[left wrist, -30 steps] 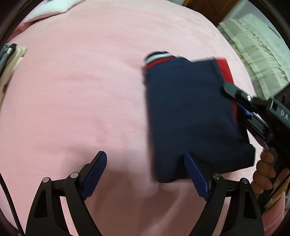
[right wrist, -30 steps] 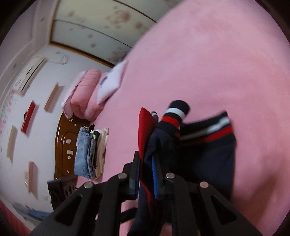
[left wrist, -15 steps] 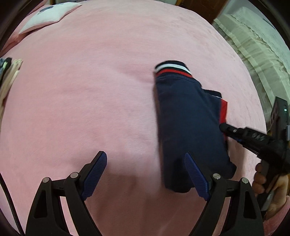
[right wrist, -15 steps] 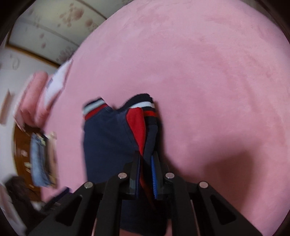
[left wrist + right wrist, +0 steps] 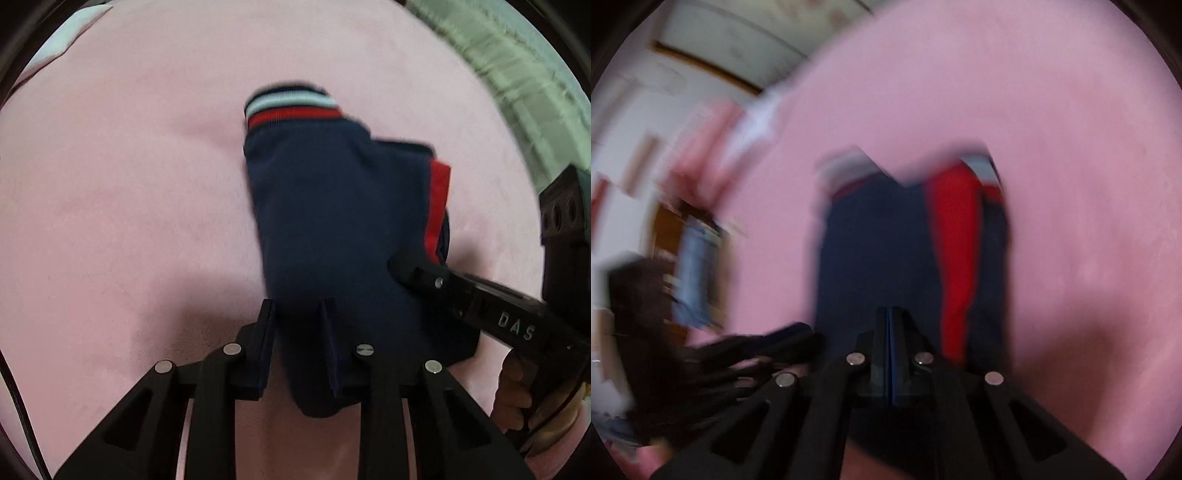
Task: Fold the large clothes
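**Folded navy garment gripped at near edge, pink bed**

A folded navy garment (image 5: 332,229) with a red panel and a red-and-white striped cuff at its far end is seen lying on the pink bedspread (image 5: 129,203). Its near edge is pinched between the fingers of the left gripper (image 5: 299,328), which are drawn in on the cloth. The right gripper (image 5: 888,325) is seen with its fingers pressed flat together over the garment; whether fabric is caught between them cannot be told, the right wrist view being blurred. A cream ruffled cover (image 5: 517,66) is noted beyond the bed edge.
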`<state>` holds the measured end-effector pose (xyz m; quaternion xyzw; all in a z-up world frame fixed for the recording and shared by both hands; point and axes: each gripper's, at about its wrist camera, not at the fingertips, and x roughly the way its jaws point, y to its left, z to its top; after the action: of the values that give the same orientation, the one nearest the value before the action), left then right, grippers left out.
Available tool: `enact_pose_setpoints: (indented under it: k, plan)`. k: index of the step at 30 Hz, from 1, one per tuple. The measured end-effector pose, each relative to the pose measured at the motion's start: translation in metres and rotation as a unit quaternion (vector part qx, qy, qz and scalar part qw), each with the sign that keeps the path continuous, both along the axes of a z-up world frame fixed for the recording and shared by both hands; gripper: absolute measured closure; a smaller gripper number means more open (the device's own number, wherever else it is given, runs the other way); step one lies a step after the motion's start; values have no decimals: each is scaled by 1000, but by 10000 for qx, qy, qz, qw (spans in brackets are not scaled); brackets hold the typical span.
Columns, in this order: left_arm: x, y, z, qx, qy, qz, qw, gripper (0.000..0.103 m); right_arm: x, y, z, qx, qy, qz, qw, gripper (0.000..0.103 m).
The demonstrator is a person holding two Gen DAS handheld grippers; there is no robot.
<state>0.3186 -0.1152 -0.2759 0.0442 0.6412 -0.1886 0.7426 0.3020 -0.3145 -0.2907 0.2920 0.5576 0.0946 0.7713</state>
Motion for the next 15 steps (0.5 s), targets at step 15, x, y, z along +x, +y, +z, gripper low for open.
enact_pose_setpoints:
  k: [15]
  plan:
    - [74, -13, 15, 156, -982, 236, 9948, 87, 47, -14, 12, -1127, -388, -452, 9918, 103]
